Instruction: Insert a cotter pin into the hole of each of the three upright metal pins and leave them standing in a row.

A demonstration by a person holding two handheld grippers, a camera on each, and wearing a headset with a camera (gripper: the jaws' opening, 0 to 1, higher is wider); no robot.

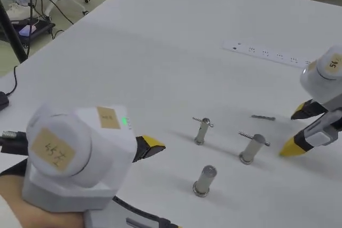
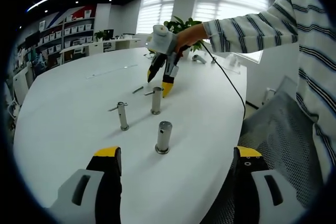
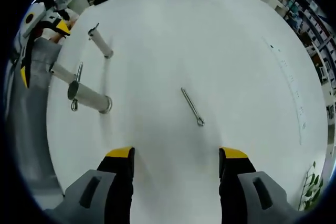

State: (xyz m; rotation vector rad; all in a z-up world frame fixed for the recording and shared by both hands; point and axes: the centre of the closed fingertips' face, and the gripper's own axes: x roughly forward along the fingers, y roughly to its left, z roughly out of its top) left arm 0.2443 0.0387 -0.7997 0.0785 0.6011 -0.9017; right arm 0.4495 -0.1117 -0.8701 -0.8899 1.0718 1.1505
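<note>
- While the left gripper (image 2: 177, 155) is hovering low over the white table (image 1: 133, 68), its jaws are standing wide apart at the bottom of the left gripper view, gripping nothing.
- The bare metal pin (image 2: 163, 137) is standing upright just above those jaws, near the centre of that view, with nothing through its top. In the head view it is sitting at lower centre, below and between the other two.
- The second metal pin (image 1: 202, 130) is standing at the centre of the head view, with a fitted cotter pin (image 1: 203, 122) crossing it near the top.
- The third metal pin (image 1: 251, 149) is standing to the right of it, apart, with the other fitted cotter pin (image 1: 254, 138) poking through its upper end.
- The loose cotter pin (image 3: 192, 106) is lying flat on the table at the centre of the right gripper view, above that gripper's jaws and touching neither. In the head view it is resting above and to the right of the third metal pin, apart from it.
- The right gripper (image 3: 177, 155) is holding its jaws parted and empty. At the right edge of the head view, its yellow tips are hanging near the third metal pin without touching it.
- A striped sleeve (image 2: 247, 30) is reaching across the upper part of the left gripper view towards the right gripper.
- A power strip (image 1: 267, 54) is lying at the upper right of the head view.
</note>
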